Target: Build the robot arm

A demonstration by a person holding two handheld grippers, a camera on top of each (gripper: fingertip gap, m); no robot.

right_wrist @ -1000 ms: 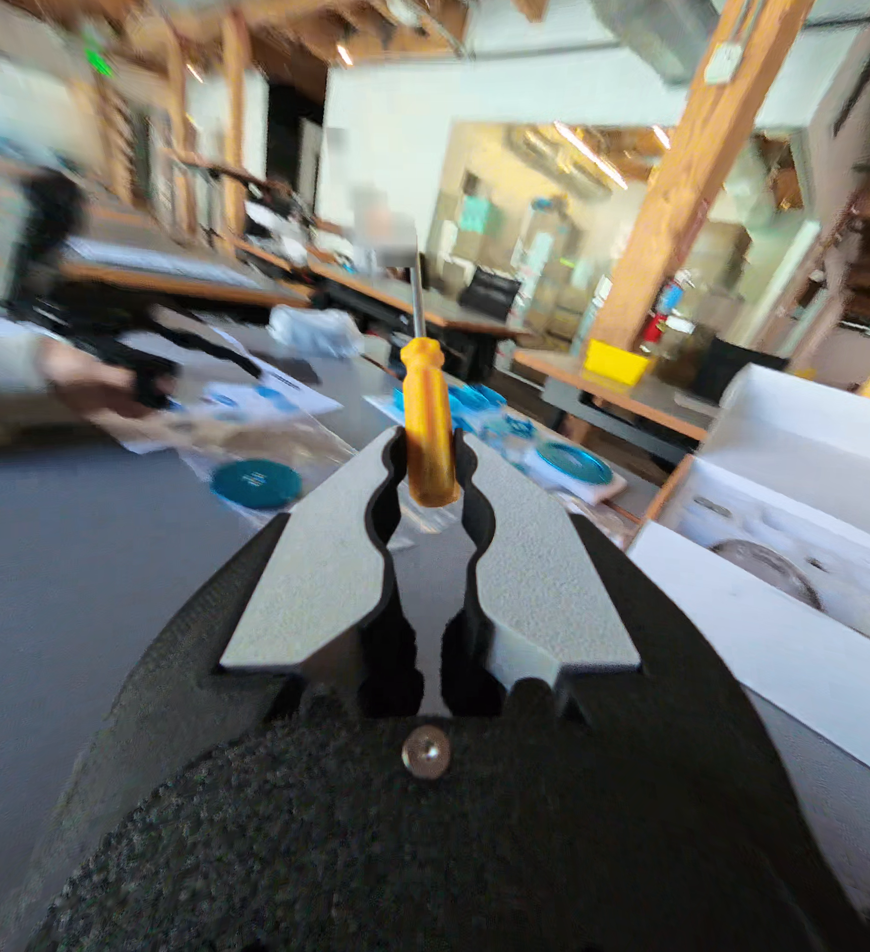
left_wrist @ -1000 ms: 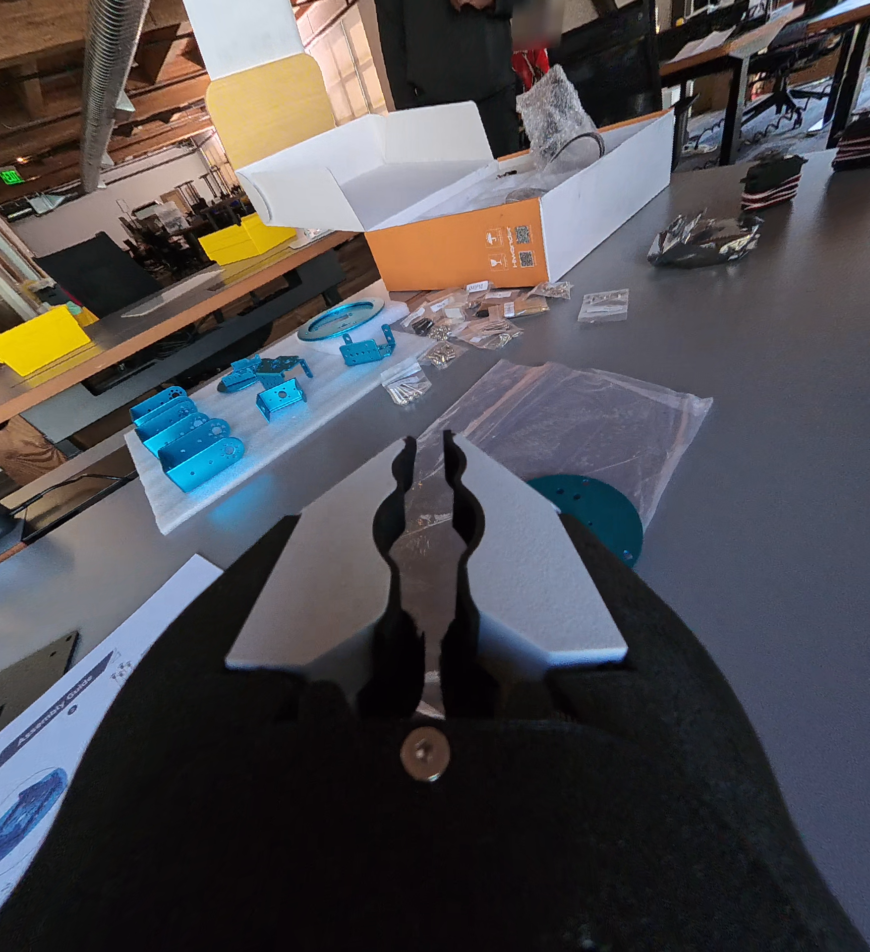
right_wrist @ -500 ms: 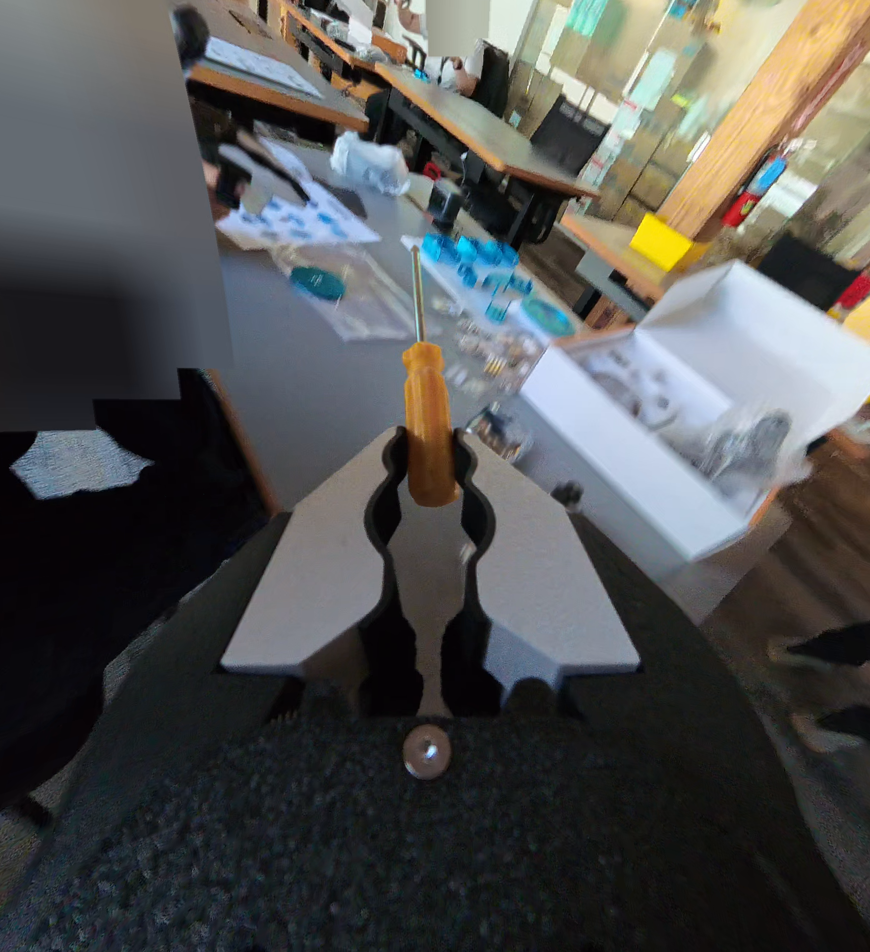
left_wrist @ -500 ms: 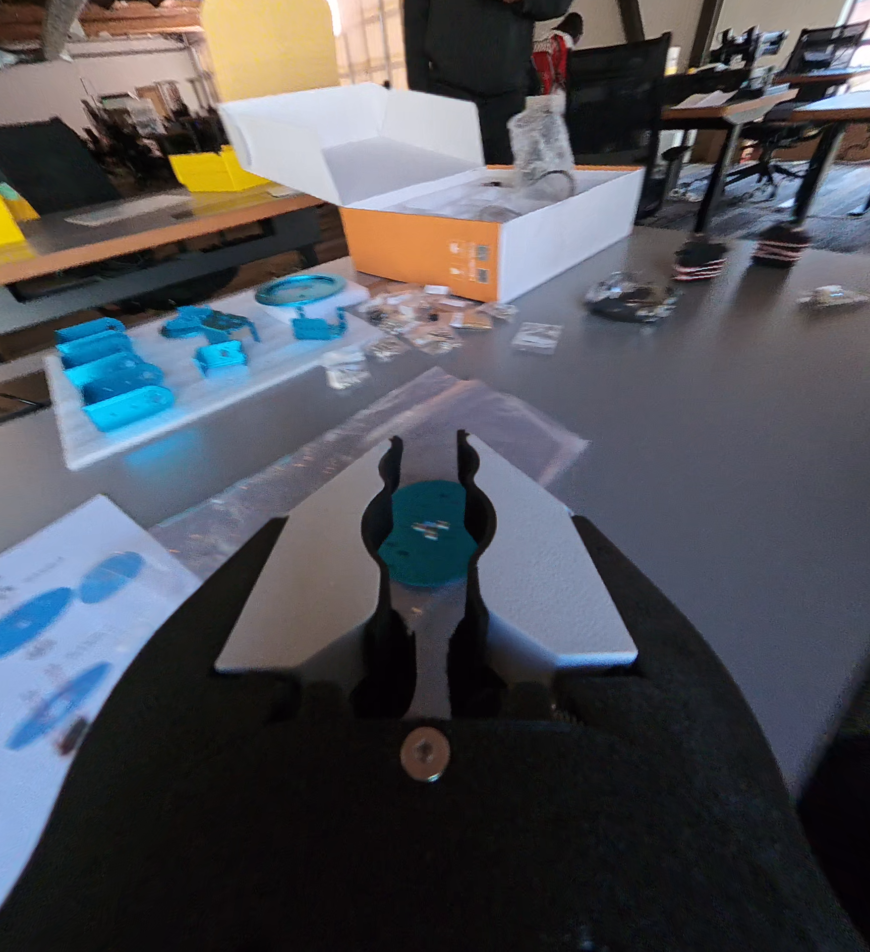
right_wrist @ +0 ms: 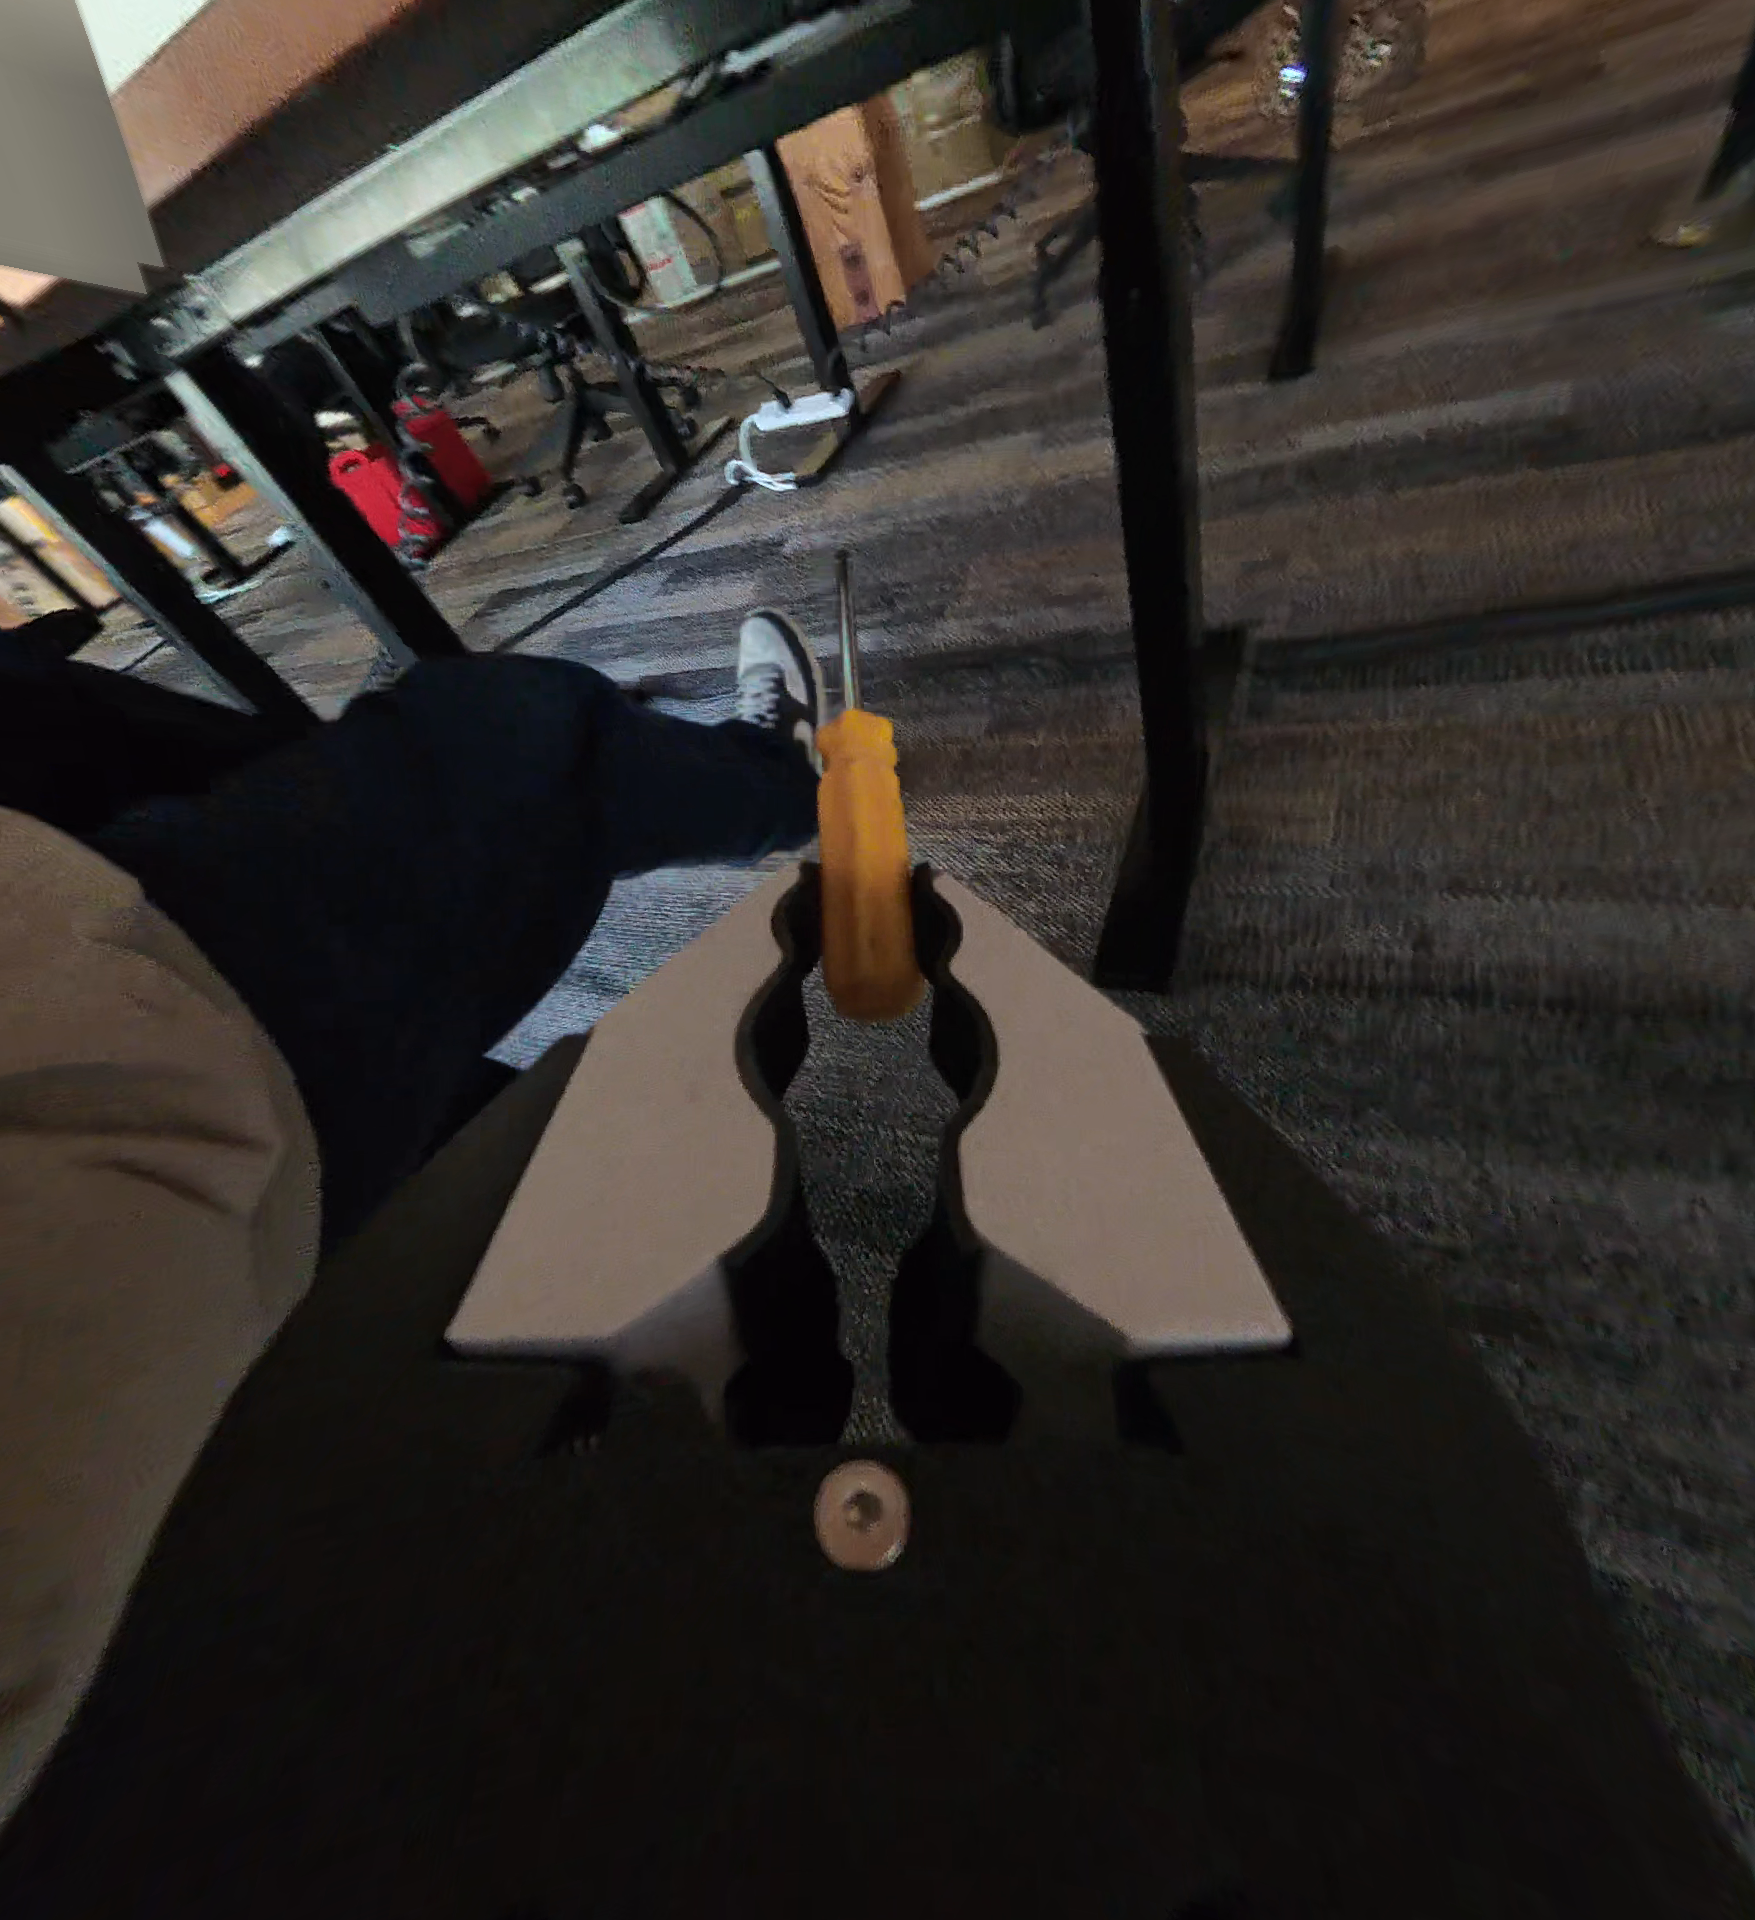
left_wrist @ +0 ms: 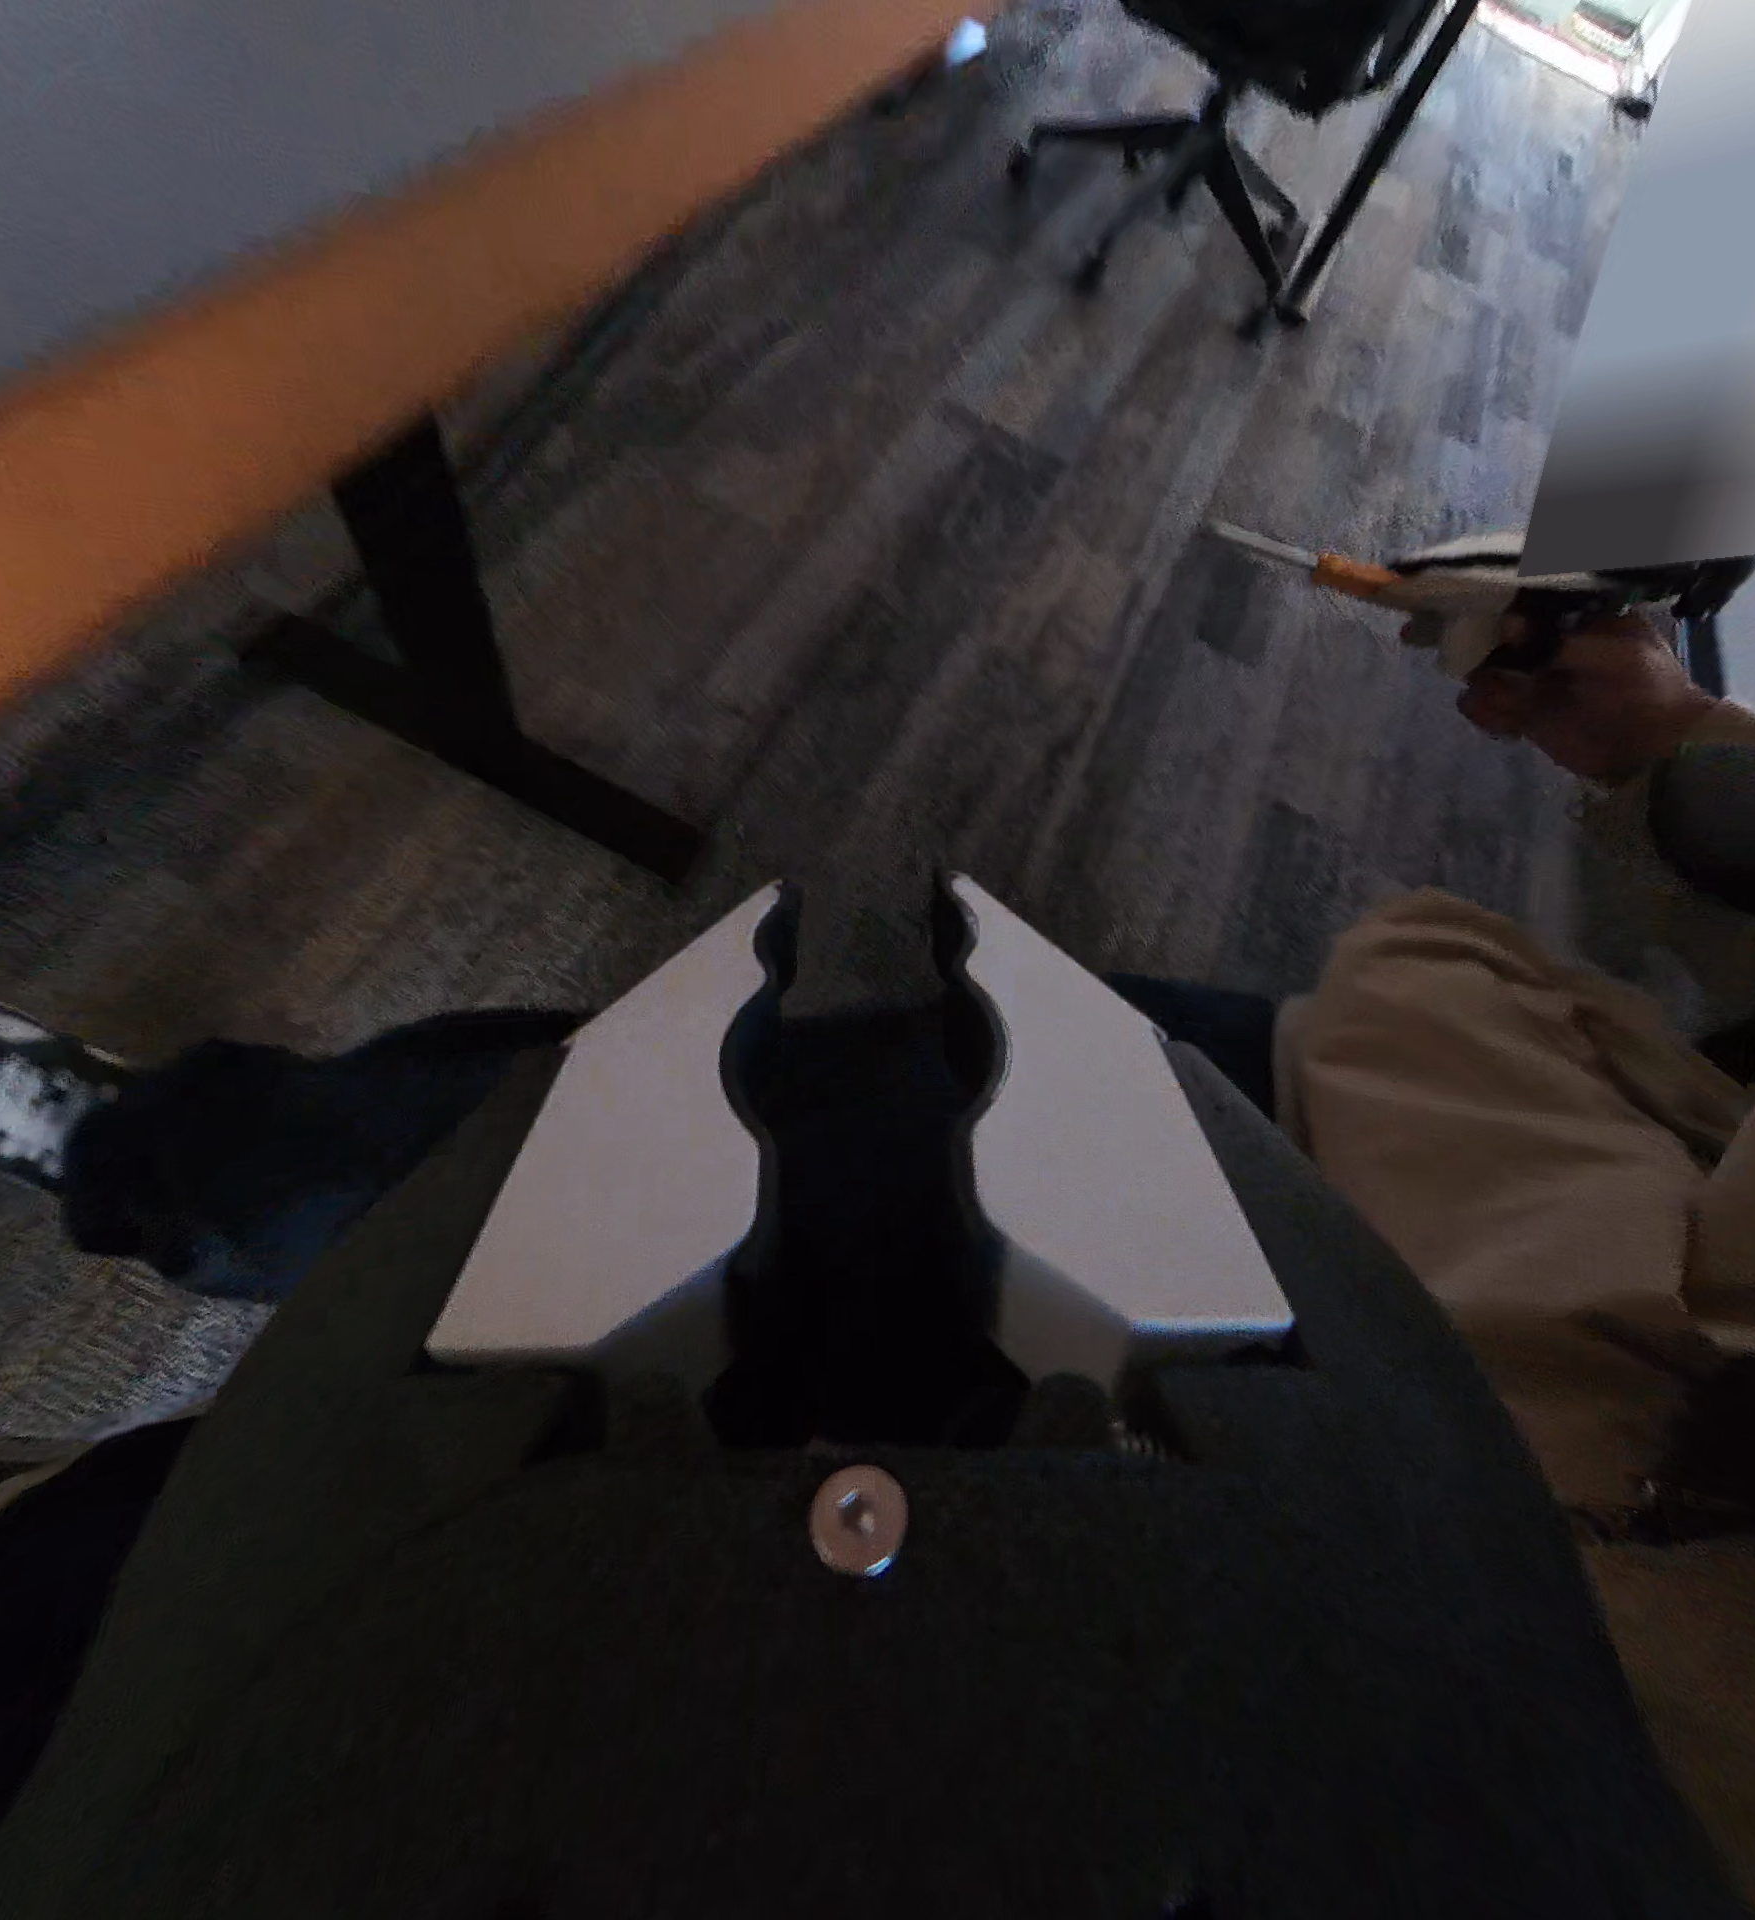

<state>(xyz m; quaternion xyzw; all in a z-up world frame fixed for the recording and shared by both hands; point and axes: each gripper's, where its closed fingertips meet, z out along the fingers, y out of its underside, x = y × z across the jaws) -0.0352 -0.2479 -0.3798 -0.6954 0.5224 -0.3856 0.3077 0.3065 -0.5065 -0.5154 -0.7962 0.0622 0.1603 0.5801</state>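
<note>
My right gripper [right_wrist: 865, 904] is shut on the orange handle of a screwdriver [right_wrist: 868, 883]. Its thin metal shaft [right_wrist: 845, 634] points forward over grey carpet, beside a person's dark-trousered leg [right_wrist: 437, 831] and shoe [right_wrist: 779, 675]. My left gripper [left_wrist: 862, 904] is a little open and empty, pointing down at the carpet [left_wrist: 956, 520]. In the left wrist view the right gripper [left_wrist: 1455, 603] shows at the far right, held by a hand [left_wrist: 1579, 707], with the screwdriver [left_wrist: 1356, 574] sticking out leftward.
An orange table edge [left_wrist: 281, 343] crosses the upper left above a black table foot [left_wrist: 499, 727]. A black table leg [right_wrist: 1153, 623] stands right of the screwdriver. Beige clothing [right_wrist: 73, 1143] fills the left. Chair legs [left_wrist: 1257, 177], red containers [right_wrist: 405, 488] and a white power strip [right_wrist: 800, 416] sit farther off.
Both grippers have swung down from the tabletop towards the floor beside the table. The teal disc and parts are out of view. The right gripper still grips the screwdriver.
</note>
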